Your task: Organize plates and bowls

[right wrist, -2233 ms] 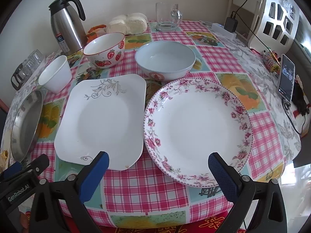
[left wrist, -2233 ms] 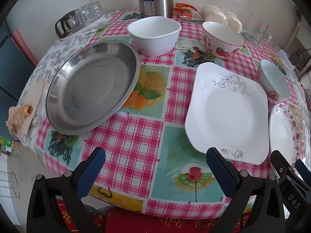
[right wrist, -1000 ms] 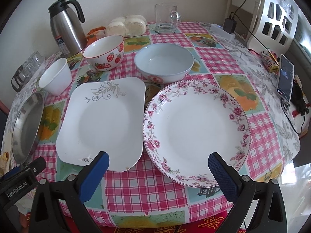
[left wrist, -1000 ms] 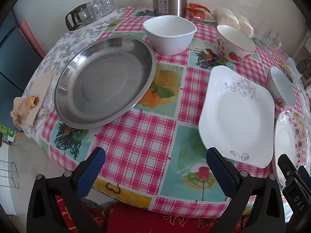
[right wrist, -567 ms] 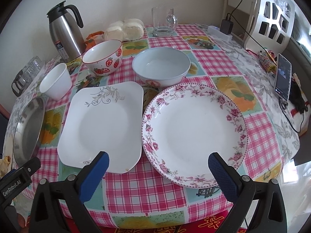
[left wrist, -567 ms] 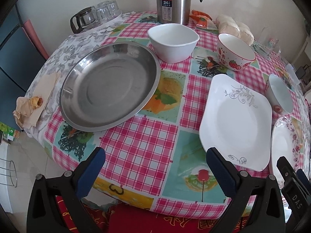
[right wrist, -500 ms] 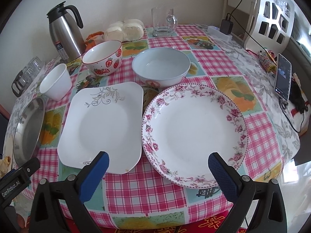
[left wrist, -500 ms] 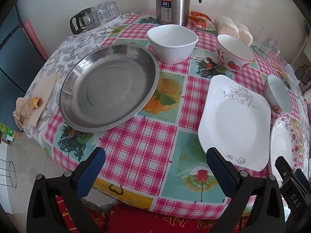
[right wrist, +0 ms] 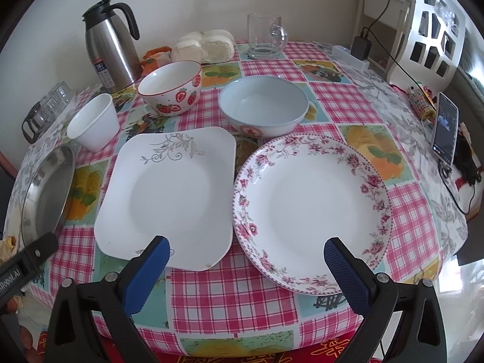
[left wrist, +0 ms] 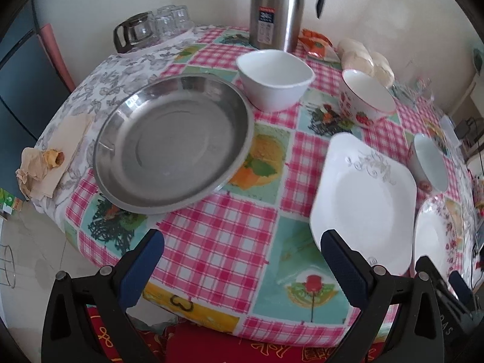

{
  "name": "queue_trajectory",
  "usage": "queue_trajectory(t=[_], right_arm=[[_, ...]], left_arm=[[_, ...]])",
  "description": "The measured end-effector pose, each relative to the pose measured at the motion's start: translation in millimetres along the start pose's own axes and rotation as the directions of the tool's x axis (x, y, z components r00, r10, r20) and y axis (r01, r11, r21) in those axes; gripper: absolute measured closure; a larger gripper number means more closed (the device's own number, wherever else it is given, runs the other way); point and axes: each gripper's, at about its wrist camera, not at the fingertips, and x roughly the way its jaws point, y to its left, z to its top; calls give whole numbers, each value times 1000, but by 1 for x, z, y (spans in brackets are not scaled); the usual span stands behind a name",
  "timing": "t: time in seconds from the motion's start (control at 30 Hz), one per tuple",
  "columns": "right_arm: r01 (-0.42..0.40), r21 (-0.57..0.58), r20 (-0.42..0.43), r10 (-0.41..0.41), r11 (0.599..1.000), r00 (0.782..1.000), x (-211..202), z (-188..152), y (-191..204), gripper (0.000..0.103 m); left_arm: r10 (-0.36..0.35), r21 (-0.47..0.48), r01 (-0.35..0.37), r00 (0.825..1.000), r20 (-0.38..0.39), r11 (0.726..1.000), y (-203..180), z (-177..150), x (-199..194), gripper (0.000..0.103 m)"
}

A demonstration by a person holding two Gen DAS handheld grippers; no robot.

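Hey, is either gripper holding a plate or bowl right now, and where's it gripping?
Nothing is held. The left gripper and right gripper are both open and empty.

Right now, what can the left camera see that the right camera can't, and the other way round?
Only the left wrist view shows the crumpled paper at the table's edge. Only the right wrist view shows the glass mug and the phone. Both show the steel plate, square plate, flowered plate, strawberry bowl, pale blue bowl and thermos.
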Motion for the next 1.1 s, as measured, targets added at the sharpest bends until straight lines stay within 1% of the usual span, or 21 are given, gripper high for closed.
queue_trajectory(t=[0.2, 0.3, 0.4, 0.5, 0.57, 0.63, 0.7, 0.8, 0.97, 1.1], right_arm=[[-16, -44, 10, 16, 999, 1000, 1, 0, 22, 0], [-34, -70, 22, 35, 997, 999, -1, 1, 36, 0], [-88, -87, 46, 92, 992, 995, -5, 2, 53, 0], [-125, -101, 97, 135, 987, 986, -10, 5, 70, 0], [-155, -111, 126, 169, 982, 978, -12, 9, 81, 0], [-184, -118, 143, 201, 976, 969, -11, 11, 92, 0], [-211, -127, 150, 229, 969, 962, -9, 14, 102, 0], [-230, -153, 150, 252, 961, 956, -5, 17, 119, 0], [-279, -197, 113, 304, 940, 946, 5, 19, 146, 0], [-290, -236, 77, 316, 927, 946, 15, 20, 165, 0]], left_arm=[[-18, -62, 21, 999, 49, 998, 24, 9, -1, 0], [-49, -95, 56, 997, 65, 994, 40, 14, 2, 0], [-75, -133, 85, 994, 80, 987, 56, 19, 7, 0], [-78, -171, 100, 988, 131, 980, 74, 24, 8, 0], [-64, -209, 101, 982, 180, 973, 89, 28, 8, 0], [-45, -243, 98, 976, 212, 965, 102, 30, 9, 0], [-42, -276, 107, 972, 232, 955, 115, 32, 11, 0], [-56, -310, 126, 973, 222, 942, 131, 36, 18, 0], [-27, -350, 98, 979, 201, 932, 148, 41, 25, 0], [-22, -389, 85, 987, 162, 917, 162, 45, 39, 0]])
